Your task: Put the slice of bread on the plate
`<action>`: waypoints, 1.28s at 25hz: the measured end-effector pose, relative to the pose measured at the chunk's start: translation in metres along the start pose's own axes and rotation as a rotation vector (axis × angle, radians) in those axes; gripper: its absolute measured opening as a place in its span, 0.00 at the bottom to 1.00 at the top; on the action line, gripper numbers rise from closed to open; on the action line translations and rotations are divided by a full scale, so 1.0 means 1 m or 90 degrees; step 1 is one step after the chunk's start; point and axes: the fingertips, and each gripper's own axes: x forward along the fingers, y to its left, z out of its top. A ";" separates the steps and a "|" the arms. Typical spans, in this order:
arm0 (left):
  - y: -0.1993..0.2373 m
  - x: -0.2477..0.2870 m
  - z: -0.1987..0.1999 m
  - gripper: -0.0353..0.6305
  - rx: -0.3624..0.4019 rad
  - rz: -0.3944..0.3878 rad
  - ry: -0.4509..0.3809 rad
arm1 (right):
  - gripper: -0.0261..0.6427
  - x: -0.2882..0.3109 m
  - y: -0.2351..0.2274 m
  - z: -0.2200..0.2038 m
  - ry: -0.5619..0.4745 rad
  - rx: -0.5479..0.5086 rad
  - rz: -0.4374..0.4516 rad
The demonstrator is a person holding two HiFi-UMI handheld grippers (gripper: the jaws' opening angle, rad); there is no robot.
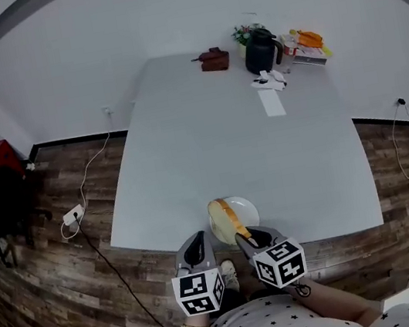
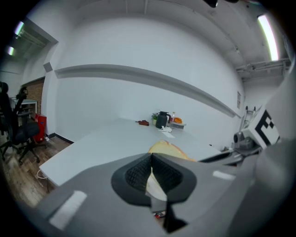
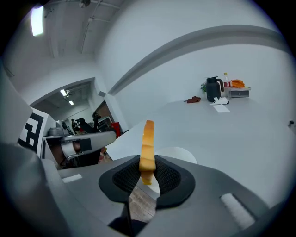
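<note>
A slice of bread (image 1: 224, 218) with a golden crust stands on edge in my right gripper (image 1: 242, 232), which is shut on its lower end. In the right gripper view the bread (image 3: 148, 143) rises upright between the black pads (image 3: 170, 178). The white plate (image 1: 245, 208) lies on the table just inside its near edge, under and beyond the bread, and shows past the jaws as the plate (image 3: 179, 152). My left gripper (image 1: 195, 240) hangs beside it to the left, off the table edge, with its pads (image 2: 136, 175) together; the bread (image 2: 169, 149) shows just beyond them.
The grey table (image 1: 249, 151) stretches away. At its far end stand a black kettle (image 1: 260, 49), a brown object (image 1: 213, 59), a strip of paper (image 1: 273, 102) and orange items (image 1: 308, 40). A cable with a power strip (image 1: 71, 216) lies on the wooden floor at left.
</note>
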 end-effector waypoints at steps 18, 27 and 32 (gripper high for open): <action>0.023 0.052 0.015 0.06 -0.008 -0.031 0.017 | 0.19 0.045 -0.022 0.006 0.065 -0.030 -0.043; 0.022 0.060 0.023 0.07 0.002 -0.050 0.010 | 0.37 0.038 -0.045 0.020 0.027 -0.054 -0.115; 0.018 0.062 0.027 0.07 0.010 -0.061 0.009 | 0.36 0.029 -0.050 0.037 -0.010 -0.038 -0.127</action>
